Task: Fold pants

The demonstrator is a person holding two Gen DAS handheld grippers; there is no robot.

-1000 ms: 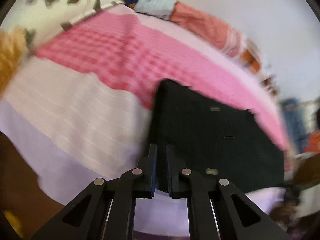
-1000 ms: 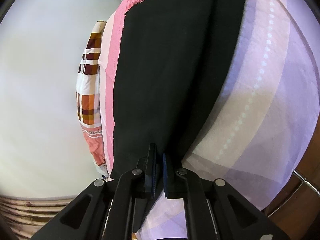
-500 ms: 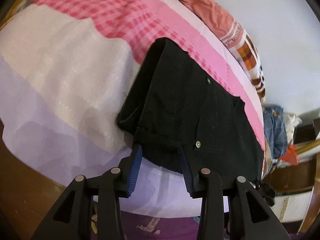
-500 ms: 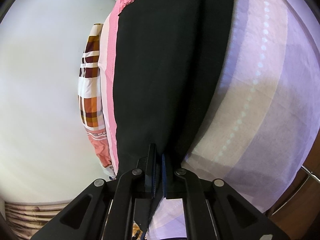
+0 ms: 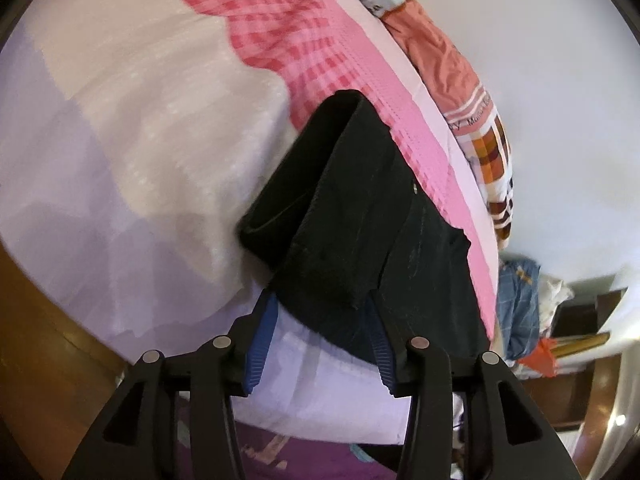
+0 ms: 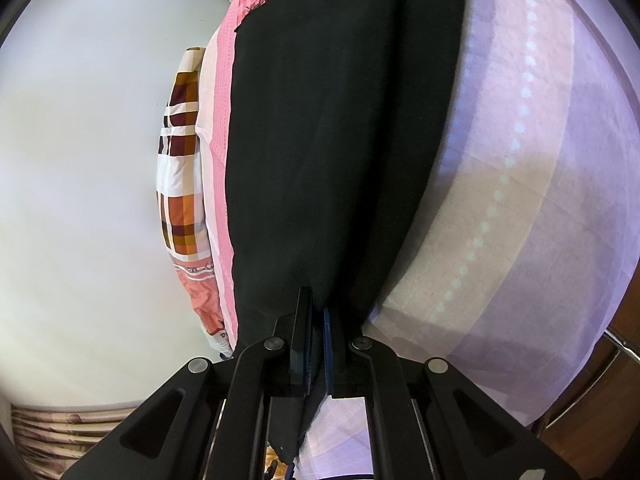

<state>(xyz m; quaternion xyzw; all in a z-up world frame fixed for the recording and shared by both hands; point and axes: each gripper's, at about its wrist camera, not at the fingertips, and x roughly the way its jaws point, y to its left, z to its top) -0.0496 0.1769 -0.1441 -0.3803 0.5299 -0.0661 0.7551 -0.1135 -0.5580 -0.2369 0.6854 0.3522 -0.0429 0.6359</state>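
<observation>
Black pants (image 5: pixel 360 216) lie on the bed, lengthwise along the pink part of the sheet. In the left wrist view the waistband end sits folded over near the bed's front edge, right in front of my left gripper (image 5: pixel 320 312), which is open, its blue-padded fingers on either side of the cloth edge without gripping it. In the right wrist view the pants (image 6: pixel 320 128) stretch away from me as a long dark strip. My right gripper (image 6: pixel 318 312) is shut on the near end of the pants.
The bed sheet (image 5: pixel 120 152) has lilac, beige and pink check bands. A plaid and orange pillow (image 5: pixel 476 108) lies along the white wall; it also shows in the right wrist view (image 6: pixel 180 184). Jeans and clutter (image 5: pixel 520 300) sit past the bed's far end. Wooden bed frame (image 5: pixel 48 328) lies below.
My left gripper has opened and let go of the waistband, which now lies on the bed. The right gripper stays shut on the pants and has barely moved.
</observation>
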